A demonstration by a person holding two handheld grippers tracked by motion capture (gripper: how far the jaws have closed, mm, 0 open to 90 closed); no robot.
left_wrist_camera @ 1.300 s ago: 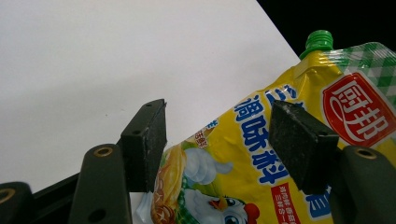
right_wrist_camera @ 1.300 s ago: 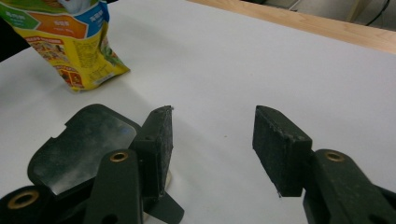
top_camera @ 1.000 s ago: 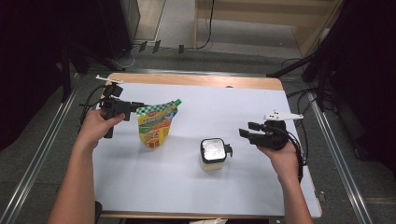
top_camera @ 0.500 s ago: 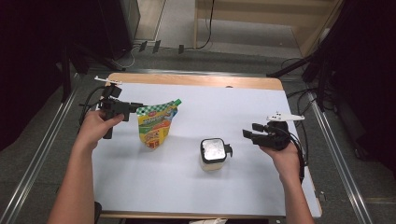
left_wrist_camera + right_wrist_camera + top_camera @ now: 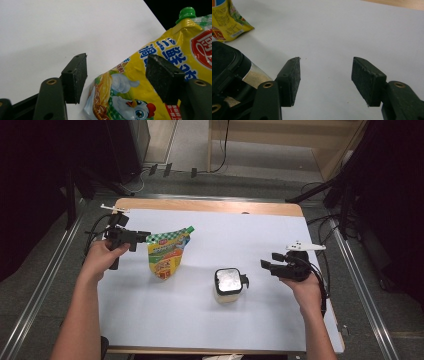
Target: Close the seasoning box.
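- Both jaw pairs have just been opening. The left gripper (image 5: 142, 237) stands wide at the near-side edge of a yellow sauce pouch (image 5: 166, 254), and the right gripper (image 5: 266, 266) stands wide just beside a small container (image 5: 227, 285) with a foil top and a black flip lid.
- Compared with a second ago, the right hand sits a shade farther from the container, which stands upright and unmoved on the white table (image 5: 250, 240); nothing lies between that gripper's pads.
- That reads as a release or a reset: neither tool presses on anything, so any lifting or opening of pouch or container is yet to begin.
- The left gripper view shows what the high view cannot: the pouch's lower corner (image 5: 140, 95) lies in the gap between the pads, one pad hovering in front of the printed face, the other over bare table, no squeeze evident. The green cap (image 5: 186, 13) points away from the jaws.
- The right gripper view places the container (image 5: 229, 75) off to the side of one pad, outside the gap, with the pouch's base (image 5: 229, 22) farther beyond it.
- The high view alone gives the overall spacing: pouch ahead of the left tool, container between the two hands, closer to the right.
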